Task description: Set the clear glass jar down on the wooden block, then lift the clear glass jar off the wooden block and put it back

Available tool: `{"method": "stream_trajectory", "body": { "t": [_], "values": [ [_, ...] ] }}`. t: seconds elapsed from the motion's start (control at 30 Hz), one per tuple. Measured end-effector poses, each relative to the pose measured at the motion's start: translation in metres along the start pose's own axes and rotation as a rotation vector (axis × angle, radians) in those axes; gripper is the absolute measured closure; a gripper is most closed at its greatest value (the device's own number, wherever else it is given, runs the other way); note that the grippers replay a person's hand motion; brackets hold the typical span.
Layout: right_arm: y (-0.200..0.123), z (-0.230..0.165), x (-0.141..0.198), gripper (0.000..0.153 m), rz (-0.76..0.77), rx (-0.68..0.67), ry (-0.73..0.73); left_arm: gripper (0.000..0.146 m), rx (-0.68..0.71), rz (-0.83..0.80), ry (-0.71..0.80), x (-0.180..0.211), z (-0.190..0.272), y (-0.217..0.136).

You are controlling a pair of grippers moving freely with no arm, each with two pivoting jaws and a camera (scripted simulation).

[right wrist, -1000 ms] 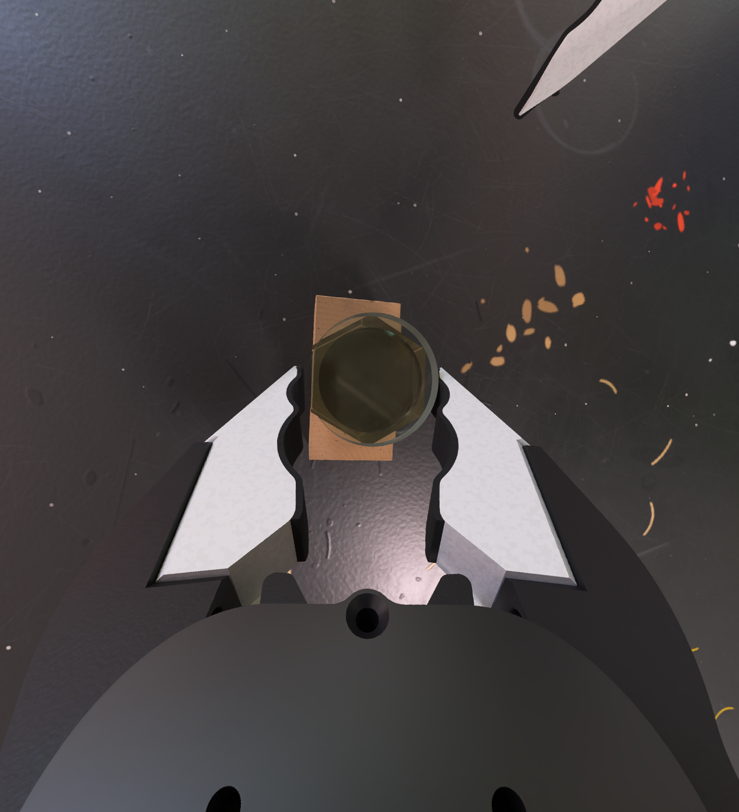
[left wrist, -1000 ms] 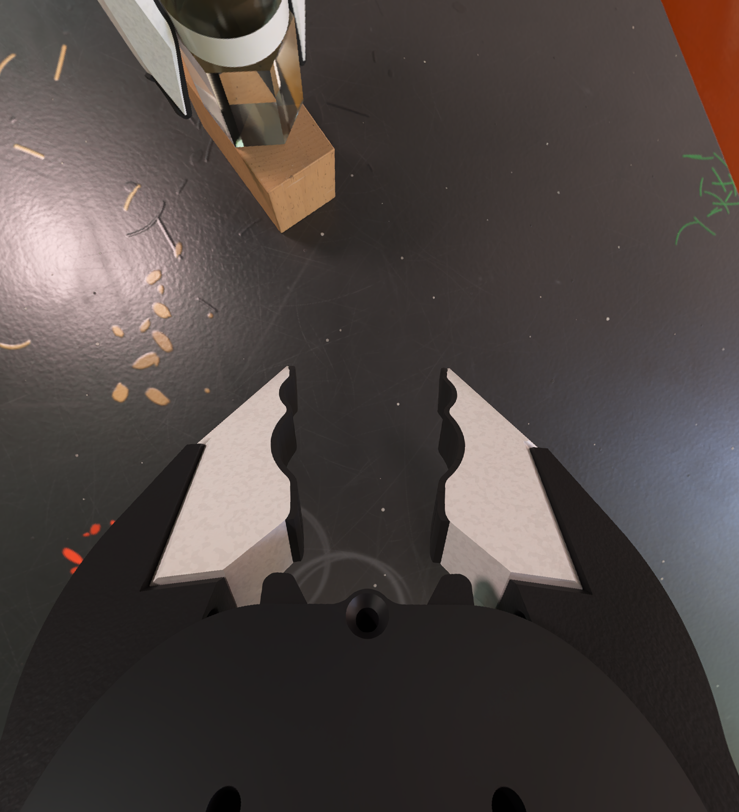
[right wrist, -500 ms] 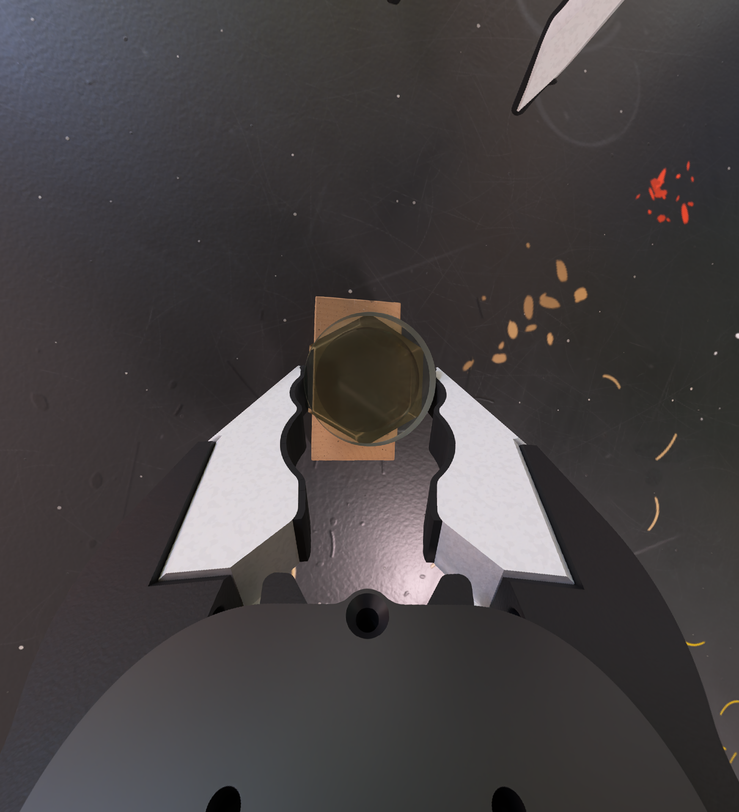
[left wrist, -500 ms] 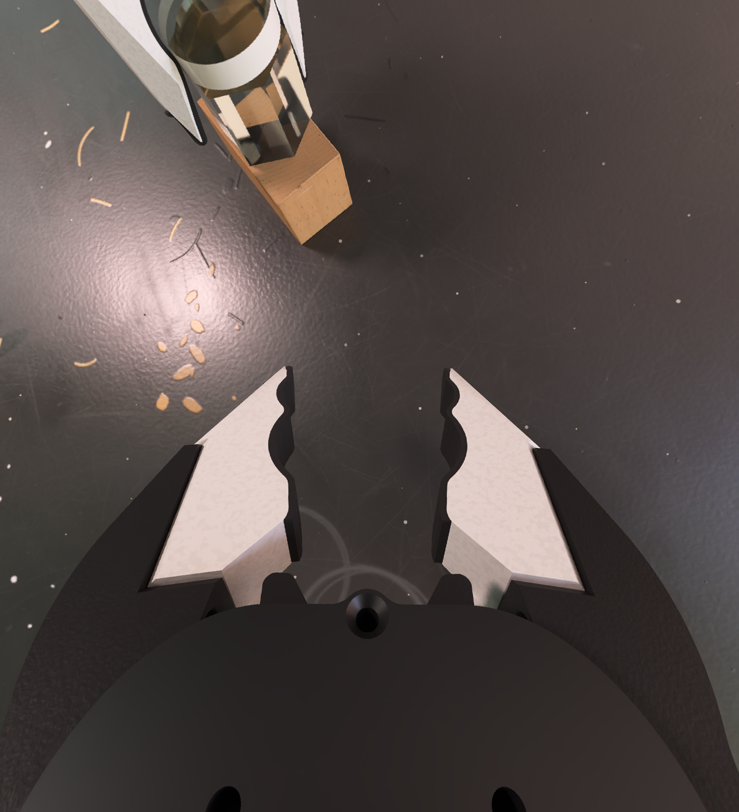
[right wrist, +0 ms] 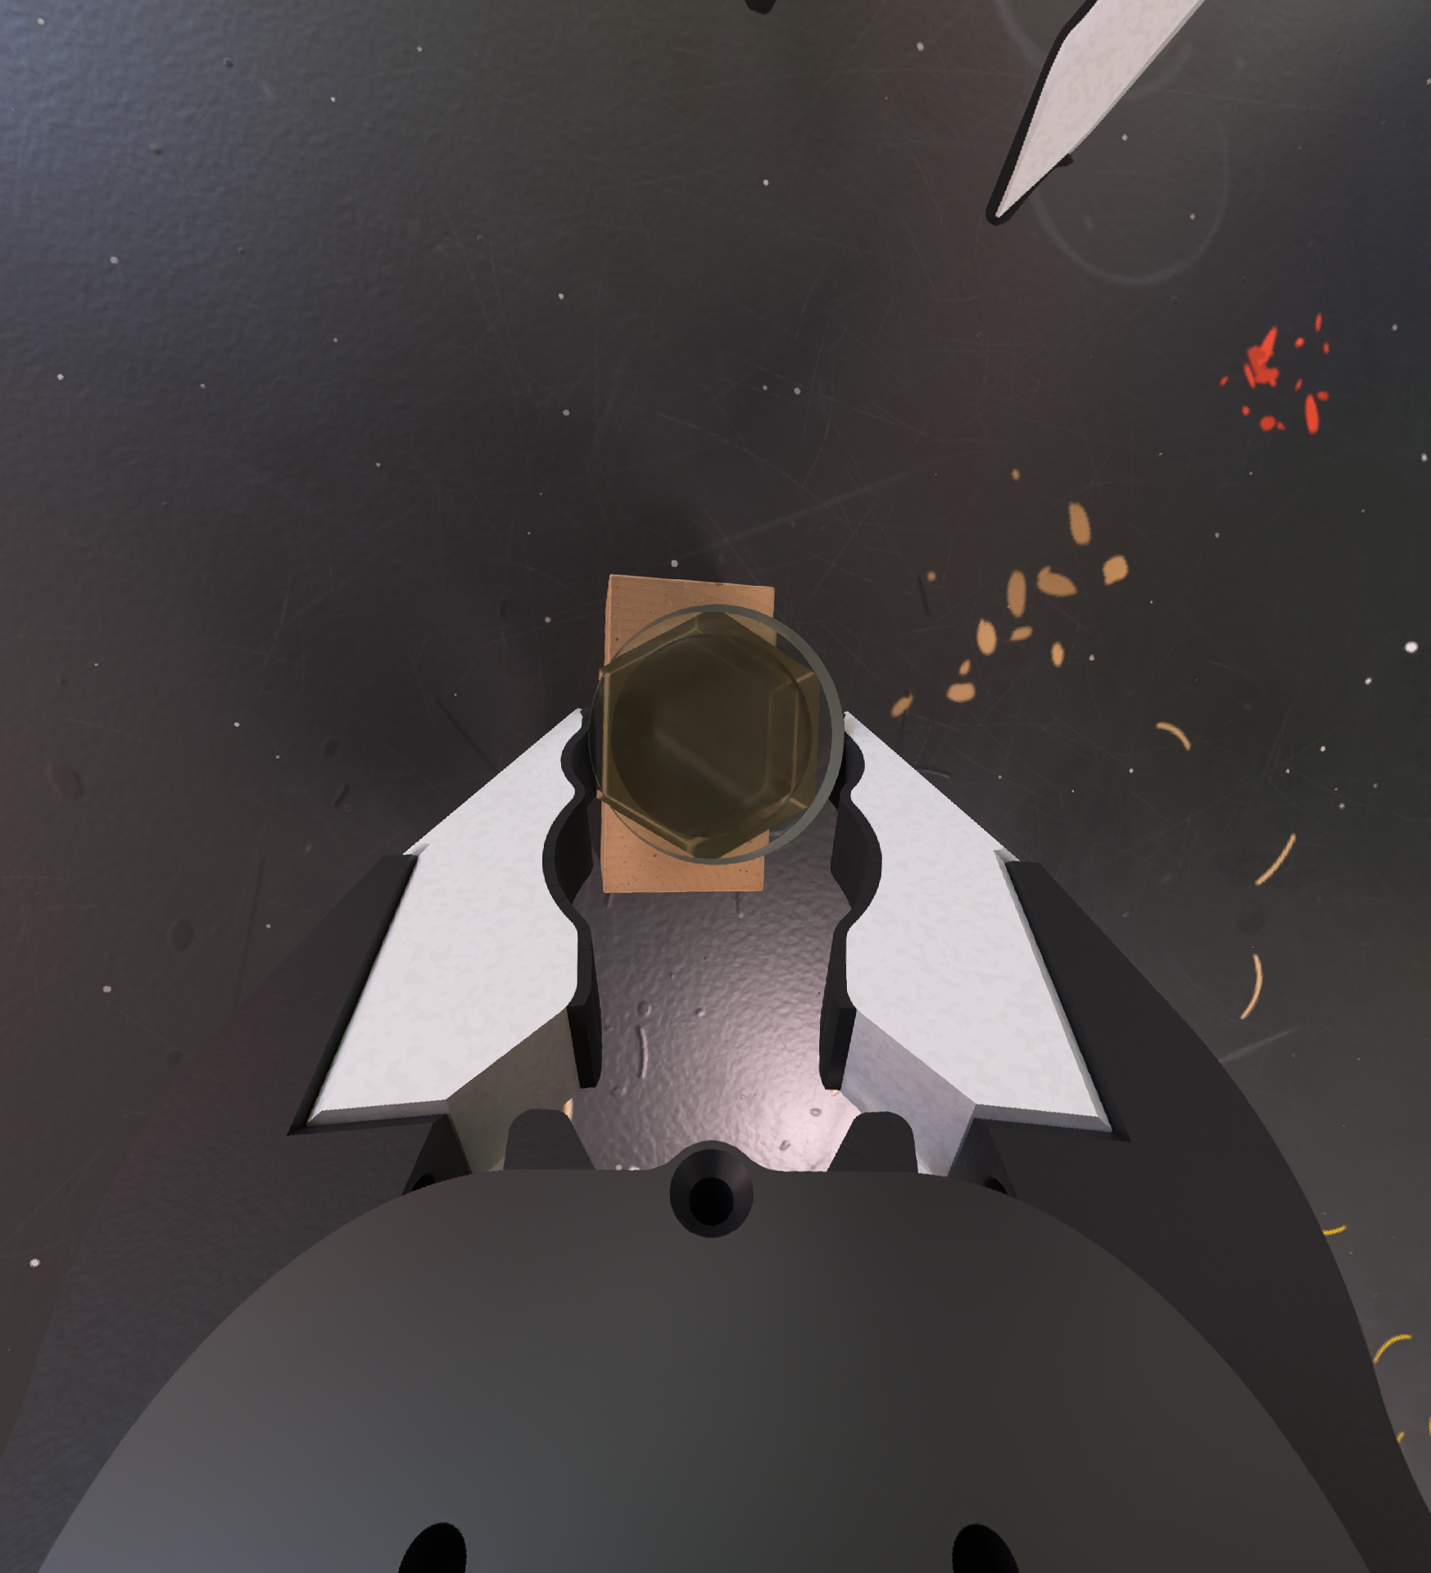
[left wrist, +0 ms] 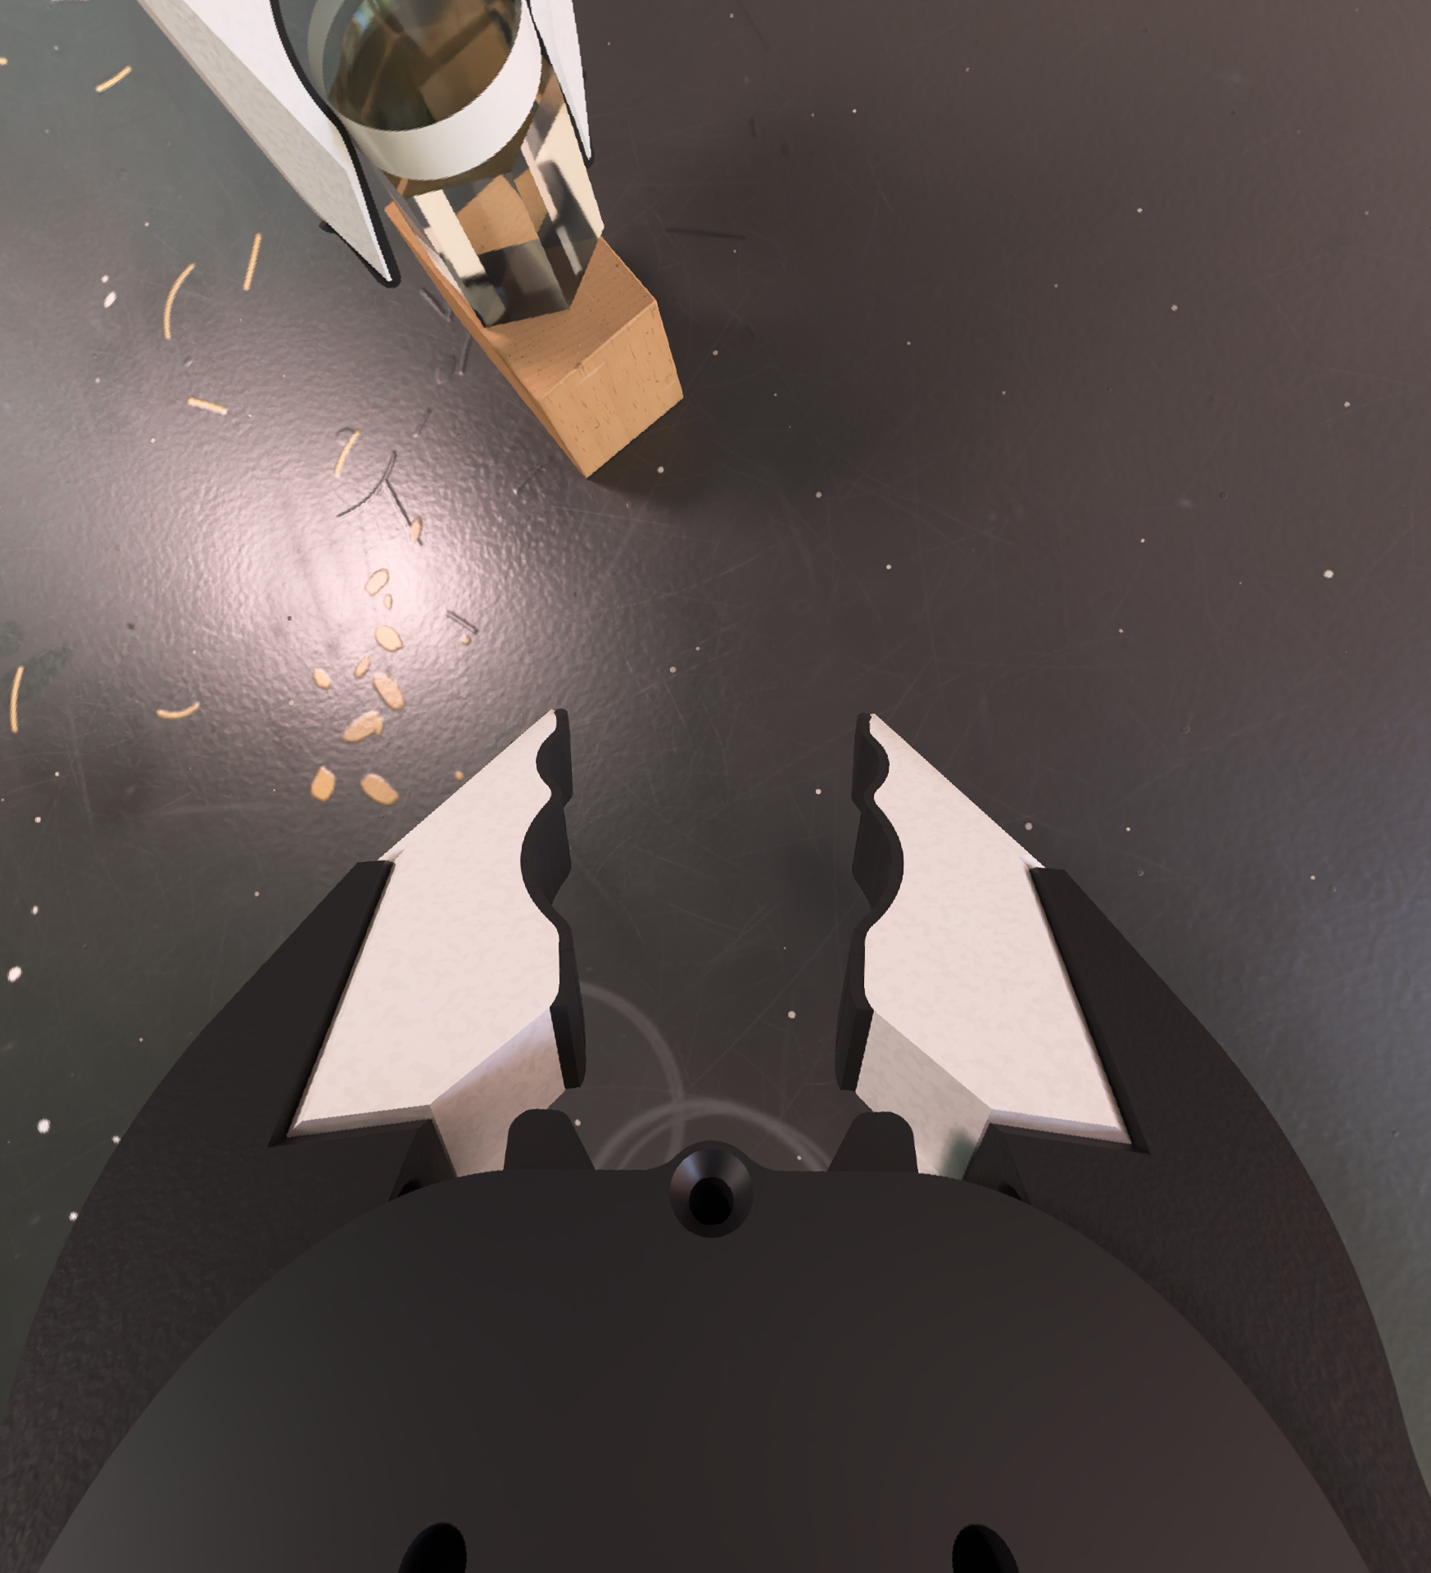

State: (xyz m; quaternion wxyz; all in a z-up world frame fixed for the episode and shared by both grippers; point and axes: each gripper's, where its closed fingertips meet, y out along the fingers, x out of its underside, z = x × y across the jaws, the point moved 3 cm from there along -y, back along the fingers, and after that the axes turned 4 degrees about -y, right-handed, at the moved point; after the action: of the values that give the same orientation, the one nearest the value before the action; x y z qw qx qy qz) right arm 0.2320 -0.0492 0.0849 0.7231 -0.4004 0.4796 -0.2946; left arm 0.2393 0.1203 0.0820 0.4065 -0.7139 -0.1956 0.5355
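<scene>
Your left tool [left wrist: 712, 723] hangs over the dark speckled bench [left wrist: 1120, 596] with its two white fingers spread wide and nothing between them. Off to its upper left you see tan crumbs [left wrist: 367, 681] scattered in a bright patch of glare, with a few thin curved shavings [left wrist: 175, 298] beyond them. Above that sits one light wooden block [left wrist: 601, 374], long and square-ended, and one clear glass jar [left wrist: 473, 153] with faceted sides on top of it, upright, its base touching the block's upper face. The other tool's two white fingers [left wrist: 303, 162] flank the jar's round rim.

Now your right tool [right wrist: 712, 732]: you look straight down into the jar's [right wrist: 712, 732] mouth, a round rim over a hexagonal body. Both fingertips touch that rim, one on each side, so this tool grips the jar. The block [right wrist: 686, 868] shows beneath the jar, and the jar overhangs its right edge slightly. Whether the jar's weight rests fully on the block you cannot tell from this view. Further right you have the tan crumbs [right wrist: 1026, 604] again, then one cluster of red flecks [right wrist: 1278, 383], and at the top right one white fingertip [right wrist: 1069, 111] of the left tool, well apart from the jar.
</scene>
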Motion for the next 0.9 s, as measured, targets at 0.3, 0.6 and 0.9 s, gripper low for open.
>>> {"method": "stream_trajectory", "body": {
  "t": [0.3, 0.6, 0.9],
  "values": [
    [0.0002, 0.0006, 0.0005, 0.098, 0.005, -0.006, 0.006, 0.082, 0.015, -0.024, 0.04, -0.0001, -0.0022, -0.0003],
    [-0.0002, 0.0003, 0.0003, 0.098, -0.003, 0.016, -0.002, 0.082, -0.047, -0.005, 0.065, 0.0015, -0.0004, 0.0022],
    [0.0001, 0.0011, -0.0003, 0.098, -0.027, 0.016, -0.029, 0.082, -0.072, -0.086, 0.128, 0.0004, -0.0001, 0.0032]
  ]
}}
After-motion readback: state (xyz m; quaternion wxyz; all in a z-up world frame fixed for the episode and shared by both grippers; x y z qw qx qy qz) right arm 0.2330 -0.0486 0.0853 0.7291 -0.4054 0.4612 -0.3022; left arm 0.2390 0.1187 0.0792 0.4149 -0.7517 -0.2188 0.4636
